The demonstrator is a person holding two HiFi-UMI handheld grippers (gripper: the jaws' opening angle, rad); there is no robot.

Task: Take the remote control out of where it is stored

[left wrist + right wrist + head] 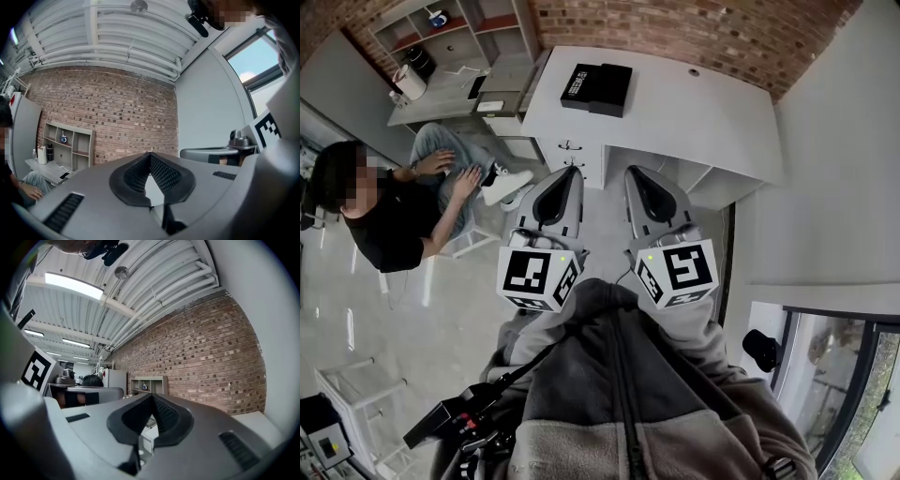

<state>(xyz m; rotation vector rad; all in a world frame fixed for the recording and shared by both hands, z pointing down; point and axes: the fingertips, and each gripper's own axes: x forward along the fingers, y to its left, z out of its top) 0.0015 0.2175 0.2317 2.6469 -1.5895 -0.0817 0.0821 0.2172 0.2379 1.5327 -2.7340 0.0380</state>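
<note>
No remote control shows in any view, so its place is a guess. The two likely stores are the black box (596, 88), which lies flat near the left edge of the white table (694, 103), and the white cabinet front (570, 150) with small dark handles under the table's near left corner. The box looks shut and nothing of its inside shows. The cabinet front is shut too, and I cannot tell whether it is a drawer or a door. The rest of the table top carries nothing that I can make out.

Both tools are held close to the person's chest, pointing towards the table and well apart from it. The left gripper (572, 171) has its jaws together at the tips with nothing between them, as its own view confirms (150, 157). The right gripper (635, 172) is likewise closed and empty (152, 397).

A remote would probably be light, stiff and smooth-shelled, so it is likely to slip or swing if pinched at one end. It would be best taken across its narrow width near the middle, with the pads on the side edges and not on the buttons. The store has to be opened first, and for that the jaws must part.

A person (394, 206) sits off the table's left end, beside a grey shelf unit (455, 37).
</note>
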